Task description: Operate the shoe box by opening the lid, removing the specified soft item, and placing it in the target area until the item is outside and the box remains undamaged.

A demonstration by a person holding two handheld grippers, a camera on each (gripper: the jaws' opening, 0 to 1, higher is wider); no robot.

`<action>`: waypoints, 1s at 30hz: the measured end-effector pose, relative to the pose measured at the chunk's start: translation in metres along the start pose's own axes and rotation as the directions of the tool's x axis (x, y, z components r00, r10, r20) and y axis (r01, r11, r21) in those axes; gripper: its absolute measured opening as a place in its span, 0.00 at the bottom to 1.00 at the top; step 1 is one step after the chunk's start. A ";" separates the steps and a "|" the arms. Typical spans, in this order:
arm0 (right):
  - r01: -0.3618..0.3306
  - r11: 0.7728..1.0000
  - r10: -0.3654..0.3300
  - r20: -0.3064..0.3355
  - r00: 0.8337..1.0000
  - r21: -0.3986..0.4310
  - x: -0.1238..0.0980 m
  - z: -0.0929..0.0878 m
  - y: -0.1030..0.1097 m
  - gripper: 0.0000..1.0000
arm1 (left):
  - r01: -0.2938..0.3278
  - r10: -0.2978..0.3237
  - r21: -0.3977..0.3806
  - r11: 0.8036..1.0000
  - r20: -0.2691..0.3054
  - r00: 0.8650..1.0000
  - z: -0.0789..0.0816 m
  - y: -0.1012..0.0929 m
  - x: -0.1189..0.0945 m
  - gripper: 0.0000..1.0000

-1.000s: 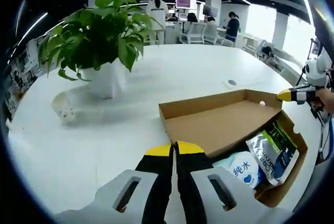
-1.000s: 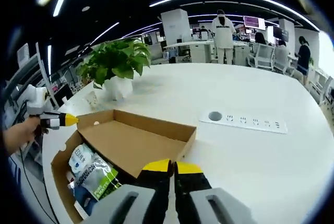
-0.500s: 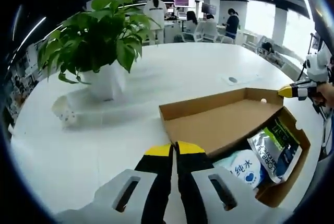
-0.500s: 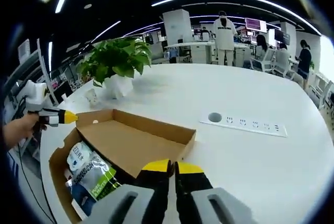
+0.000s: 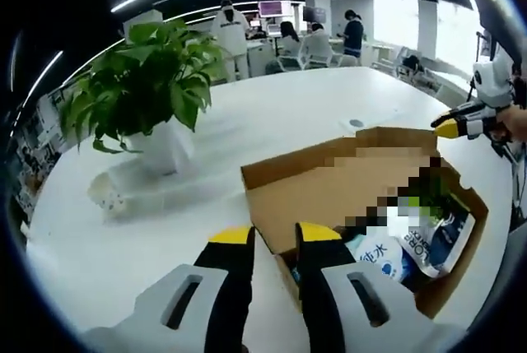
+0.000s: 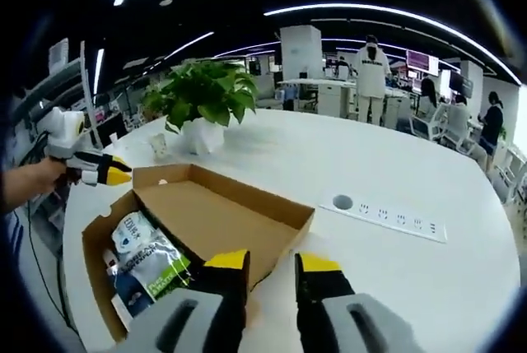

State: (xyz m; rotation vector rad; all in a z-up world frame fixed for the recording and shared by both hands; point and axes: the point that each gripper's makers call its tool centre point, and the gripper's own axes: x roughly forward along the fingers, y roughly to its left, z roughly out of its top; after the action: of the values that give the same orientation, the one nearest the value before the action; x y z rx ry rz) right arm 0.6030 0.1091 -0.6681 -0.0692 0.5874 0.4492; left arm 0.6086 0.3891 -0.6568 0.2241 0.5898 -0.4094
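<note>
**Lid open, packs not yet lifted**

The shoe box [image 6: 198, 221] sits open on the desk [image 6: 412, 271], soft packs [image 6: 144, 258] inside. Left gripper [image 5: 274, 238] and right gripper [image 6: 272, 261] hover, fingers spread, empty. A careless reach could snag and tear the cardboard wall.

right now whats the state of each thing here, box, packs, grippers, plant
shoe box: open, lid folded back flat on the table
soft packs: inside the box, not yet taken out
left gripper: open, empty
right gripper: open, empty
potted plant: upright on the table
</note>
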 end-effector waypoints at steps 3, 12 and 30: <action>-0.033 0.999 0.033 0.015 0.999 -0.030 -0.004 0.002 0.005 0.28 | 0.002 -0.002 0.025 1.000 0.011 1.000 0.001 -0.007 -0.008 0.24; -0.089 0.985 0.102 0.079 0.992 -0.147 -0.024 0.009 0.027 0.45 | 0.034 -0.037 0.084 0.996 0.040 0.999 0.002 -0.031 -0.021 0.35; -0.170 0.929 0.210 0.092 0.973 -0.330 -0.052 -0.005 0.058 0.57 | 0.210 -0.213 0.148 0.966 0.001 0.977 -0.015 -0.095 -0.026 0.37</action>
State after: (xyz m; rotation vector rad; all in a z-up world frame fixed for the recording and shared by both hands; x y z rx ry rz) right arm 0.5377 0.1399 -0.6401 -0.2942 0.3933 0.7315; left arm 0.5403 0.3172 -0.6621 0.2998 0.5693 -0.6624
